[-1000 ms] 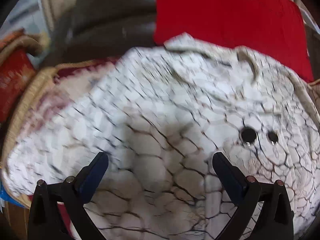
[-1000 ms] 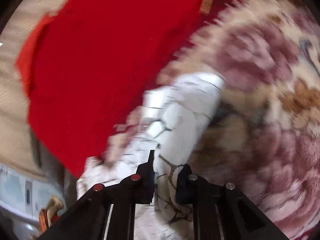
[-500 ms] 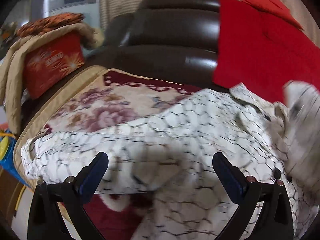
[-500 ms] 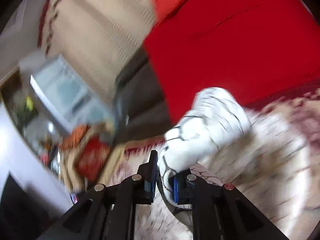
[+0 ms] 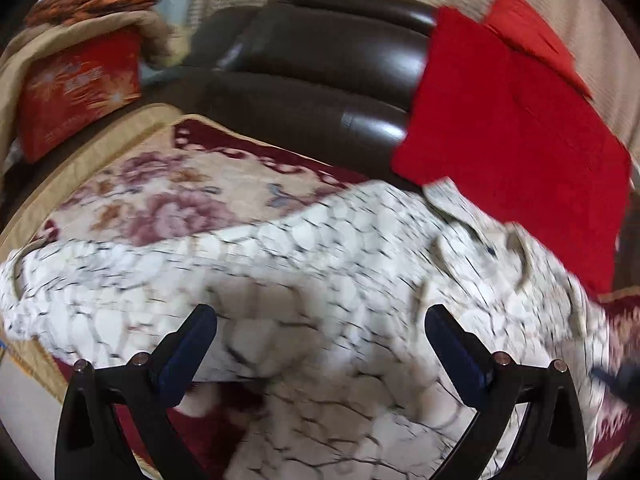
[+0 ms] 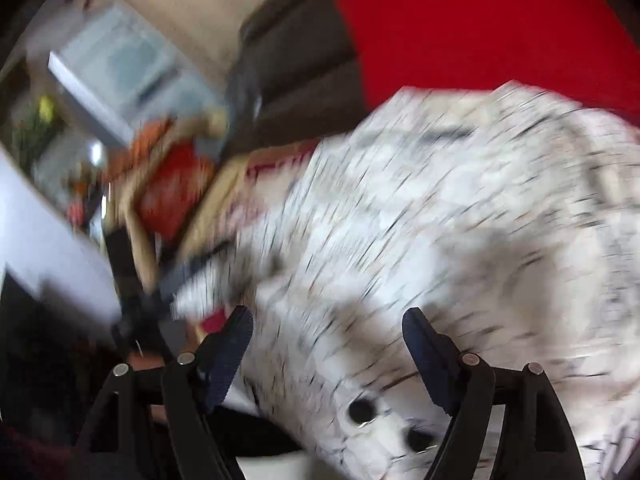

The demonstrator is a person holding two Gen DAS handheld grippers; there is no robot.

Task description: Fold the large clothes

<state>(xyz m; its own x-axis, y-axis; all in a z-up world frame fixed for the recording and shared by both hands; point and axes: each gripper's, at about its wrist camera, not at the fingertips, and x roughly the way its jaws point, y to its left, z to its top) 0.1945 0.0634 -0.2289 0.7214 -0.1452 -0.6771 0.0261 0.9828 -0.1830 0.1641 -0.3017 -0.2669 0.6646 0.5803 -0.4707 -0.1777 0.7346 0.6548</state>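
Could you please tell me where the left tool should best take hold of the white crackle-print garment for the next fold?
Probably the free left end of the white garment, where its edge lies flat on the floral blanket. The left tool is open and could come in low from the left side, one finger under that thin edge. The middle is bunched and blurred, so a poorer choice.

A dark brown sofa (image 5: 320, 92) holds everything. A flowery blanket (image 5: 168, 196) with a tan edge covers its seat. A big white top with thin black lines (image 5: 340, 280) lies spread out on the blanket. A red cloth (image 5: 508, 128) hangs over the sofa's back on the right.
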